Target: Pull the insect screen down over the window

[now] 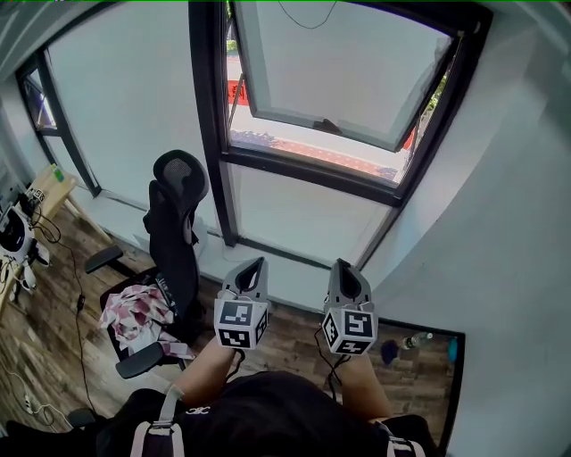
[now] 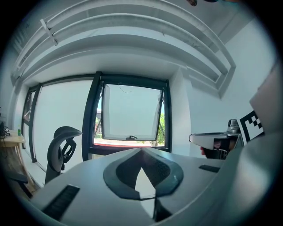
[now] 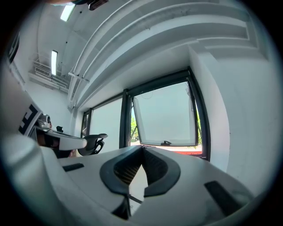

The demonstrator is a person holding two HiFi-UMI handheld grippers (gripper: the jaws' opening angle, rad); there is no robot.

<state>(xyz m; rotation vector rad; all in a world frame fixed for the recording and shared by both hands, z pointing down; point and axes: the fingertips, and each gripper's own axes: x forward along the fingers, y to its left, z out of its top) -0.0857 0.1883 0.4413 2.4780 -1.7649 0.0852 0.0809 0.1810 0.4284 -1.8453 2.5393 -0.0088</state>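
The dark-framed window has its sash tilted open outward, a small handle on the sash's lower edge. A thin cord hangs at the top of the opening; I see no screen drawn over it. My left gripper and right gripper are held side by side below the window, pointing at it, both shut with nothing in them. In the left gripper view the shut jaws sit under the sash. The right gripper view shows the same, tips below the sash.
A black office chair stands left of the grippers with a patterned cloth on its seat. A desk and cables are at the far left. A white wall rises at the right, with a bottle on the floor.
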